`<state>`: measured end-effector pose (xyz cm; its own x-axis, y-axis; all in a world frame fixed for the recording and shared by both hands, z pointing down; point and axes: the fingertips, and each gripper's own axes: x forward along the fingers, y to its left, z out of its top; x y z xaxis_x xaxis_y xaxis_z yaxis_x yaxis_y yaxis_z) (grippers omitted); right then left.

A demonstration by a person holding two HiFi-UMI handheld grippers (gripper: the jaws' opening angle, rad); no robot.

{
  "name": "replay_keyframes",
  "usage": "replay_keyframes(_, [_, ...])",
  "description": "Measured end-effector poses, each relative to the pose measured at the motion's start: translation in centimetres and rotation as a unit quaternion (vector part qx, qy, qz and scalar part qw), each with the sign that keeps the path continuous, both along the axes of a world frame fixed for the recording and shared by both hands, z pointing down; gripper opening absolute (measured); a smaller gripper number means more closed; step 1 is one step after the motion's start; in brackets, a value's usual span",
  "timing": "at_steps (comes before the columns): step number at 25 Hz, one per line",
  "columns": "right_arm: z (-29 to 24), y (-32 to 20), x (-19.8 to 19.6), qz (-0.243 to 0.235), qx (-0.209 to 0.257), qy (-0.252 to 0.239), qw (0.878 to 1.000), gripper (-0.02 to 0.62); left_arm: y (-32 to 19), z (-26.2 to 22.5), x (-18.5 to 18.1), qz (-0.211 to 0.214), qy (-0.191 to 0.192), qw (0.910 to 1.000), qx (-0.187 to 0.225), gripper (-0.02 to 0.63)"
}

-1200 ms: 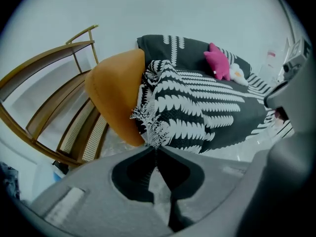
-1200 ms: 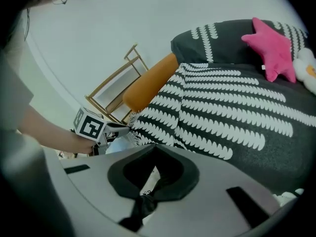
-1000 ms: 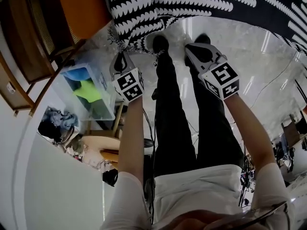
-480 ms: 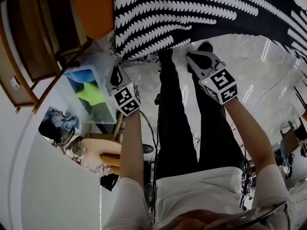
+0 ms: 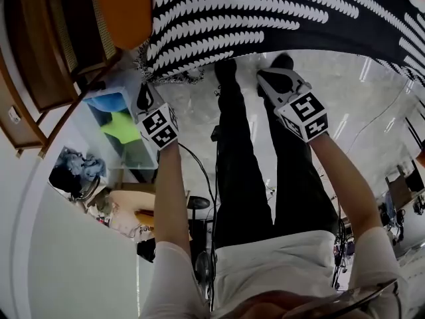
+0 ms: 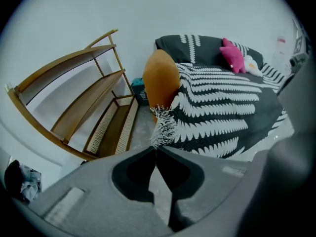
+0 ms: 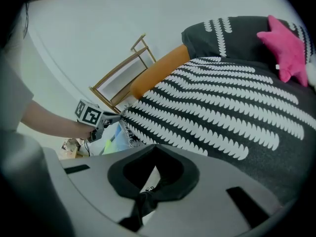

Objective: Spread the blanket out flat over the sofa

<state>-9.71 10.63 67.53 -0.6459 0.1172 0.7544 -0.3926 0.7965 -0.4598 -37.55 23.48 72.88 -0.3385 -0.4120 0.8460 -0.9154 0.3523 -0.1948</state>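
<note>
The black blanket [image 5: 279, 12] with white leaf rows lies over the sofa, its front hem hanging just above the floor. My left gripper [image 5: 142, 93] is shut on the fringed corner [image 6: 165, 122] and holds it out beside the orange cushion [image 6: 160, 80]. The right gripper view shows that left gripper [image 7: 118, 116] at the corner too. My right gripper [image 5: 262, 74] is shut in front of the hem's middle, its tips [image 7: 155, 145] just short of the edge. No cloth shows between them.
A wooden shelf [image 6: 94, 107] stands left of the sofa. Below the left gripper is a clear bin [image 5: 123, 125] of blue and green things. A pink plush [image 6: 232, 56] lies on the sofa's far end. The person's legs [image 5: 246, 165] stand on the glossy floor.
My left gripper has moved left and away from the legs with the blanket corner, and the hem now runs straighter. The right gripper has hardly moved.
</note>
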Motion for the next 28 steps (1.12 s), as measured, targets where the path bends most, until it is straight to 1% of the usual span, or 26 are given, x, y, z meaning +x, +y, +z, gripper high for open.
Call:
replay_keyframes(5, [1.1,-0.1,1.4,0.01,-0.003,0.005,1.0,0.002,-0.3,2.4,-0.4,-0.012,0.001,0.9998,-0.017,0.031])
replay_keyframes(7, [1.5,-0.3,1.9,0.014,-0.004,0.006,1.0,0.002,-0.1,3.5,-0.8,-0.029,0.002,0.9991,-0.03,0.048])
replay_keyframes(9, [1.7,-0.3,2.1,0.018,-0.005,0.009,1.0,0.002,0.6,4.2,-1.7,-0.055,0.002,0.9976,-0.042,0.054])
replay_keyframes(11, [1.8,-0.2,2.3,0.022,-0.006,0.011,1.0,0.002,1.1,4.4,-2.2,-0.073,0.004,0.9962,-0.046,0.073])
replay_keyframes(14, [1.6,-0.3,2.4,0.026,-0.006,0.01,1.0,0.002,0.7,4.0,-1.8,-0.062,0.007,0.997,-0.046,0.093])
replay_keyframes(17, [0.7,-0.7,2.4,0.03,-0.003,0.006,1.0,0.002,0.0,3.2,-1.0,-0.049,0.01,0.9979,-0.041,0.101])
replay_keyframes(21, [-1.2,-1.8,2.3,0.034,0.008,0.001,0.999,0.002,-1.2,1.1,-0.3,-0.05,0.015,0.9983,-0.027,0.103])
replay_keyframes(28, [-7.8,-4.3,2.3,0.042,0.031,-0.011,0.999,0.002,-2.8,-5.8,1.2,-0.033,0.009,0.9994,-0.004,0.103])
